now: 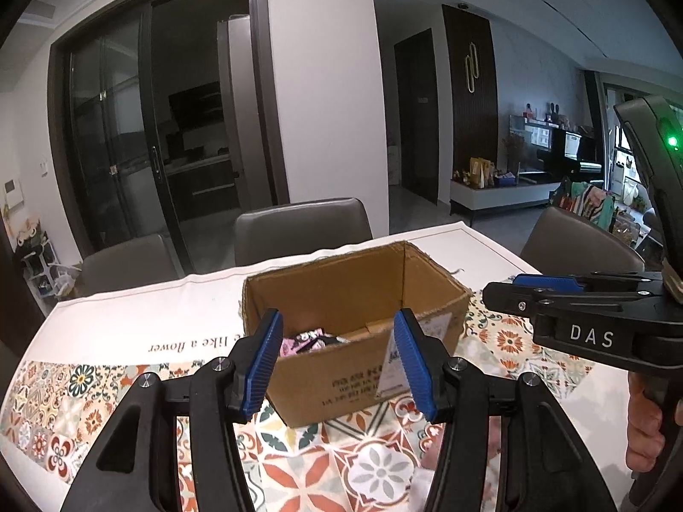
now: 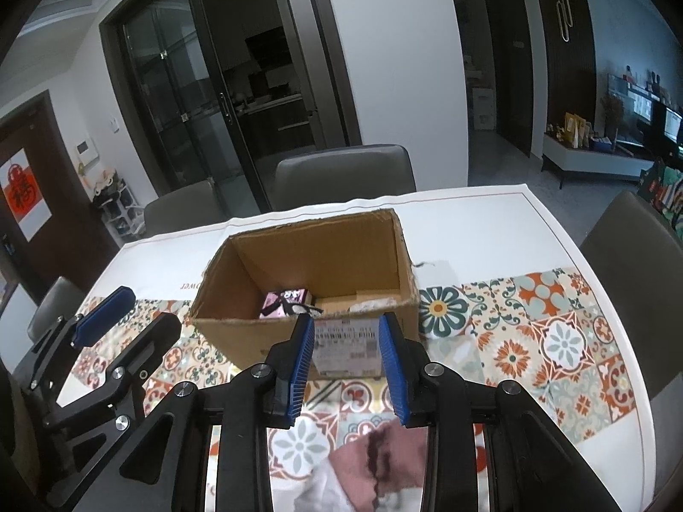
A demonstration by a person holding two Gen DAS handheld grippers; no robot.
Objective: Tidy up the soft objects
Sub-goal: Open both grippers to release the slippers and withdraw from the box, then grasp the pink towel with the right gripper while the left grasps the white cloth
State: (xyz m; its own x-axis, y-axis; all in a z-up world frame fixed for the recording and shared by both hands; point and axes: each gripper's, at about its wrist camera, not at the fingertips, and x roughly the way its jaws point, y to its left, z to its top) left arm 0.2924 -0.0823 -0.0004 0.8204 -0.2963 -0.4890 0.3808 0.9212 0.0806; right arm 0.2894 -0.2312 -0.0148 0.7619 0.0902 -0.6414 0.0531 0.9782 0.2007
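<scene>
- left tool (image 1: 339,362): jaws apart, nothing between the blue pads, hanging on the near side of the cardboard box (image 1: 354,320)
- right tool (image 2: 346,367): jaws apart too, a bit narrower, also empty, aimed at the box's near wall
- the soft thing, a pink-and-white cloth (image 2: 375,465), lies crumpled on the tabletop (image 2: 555,341) at the near edge, under and behind the right tool's pads, well short of the box
- risk: both tools sit above and past the cloth, so closing now grabs air; they need to drop back toward the near edge first
- risk: the cloth looks loose and folded over itself. a pinch on one layer probably lifts a corner and the rest trails, snagging the box's ragged near rim on the way in
- risk: the box looks light and unsecured on a slick patterned tablecloth (image 1: 128,341); a dragging cloth or a bumped finger could shove it toward the far side
- risk: the two tools are close together, so crossing over the same cloth could knock them into each other
- box already holds a small pink-and-black item (image 2: 286,301) on its left side; right side has room
- cloth detail is blurred in the right wrist view, so i can't tell if it's one piece or two
</scene>
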